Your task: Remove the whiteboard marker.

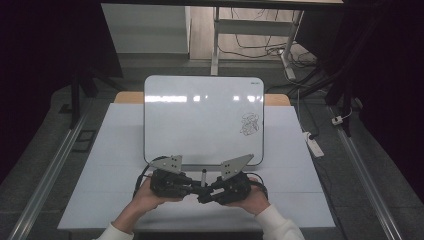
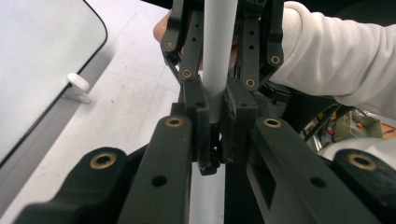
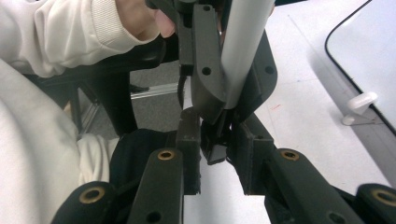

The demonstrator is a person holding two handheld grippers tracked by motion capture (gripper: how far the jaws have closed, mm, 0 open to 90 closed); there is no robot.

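A whiteboard [image 1: 202,120] stands tilted on the bench [image 1: 115,165], propped on small white feet [image 2: 78,87]. A scribble [image 1: 249,123] marks its right half; the rest of the surface is bare.

Just in front of the whiteboard's lower edge, the left gripper [image 1: 192,187] and right gripper [image 1: 207,192] meet nose to nose. Between them is a marker [image 1: 203,176], its grey barrel [image 2: 218,56] upright.

- Left gripper: jaws clamped on the marker's lower end.
- Right gripper: jaws closed around the dark tip [image 3: 215,150] of the same marker, probably its cap.

Judgement: the marker is off the bench and held by both grippers. Whether the cap is being pulled off or pressed on cannot be told. No erasing is under way.
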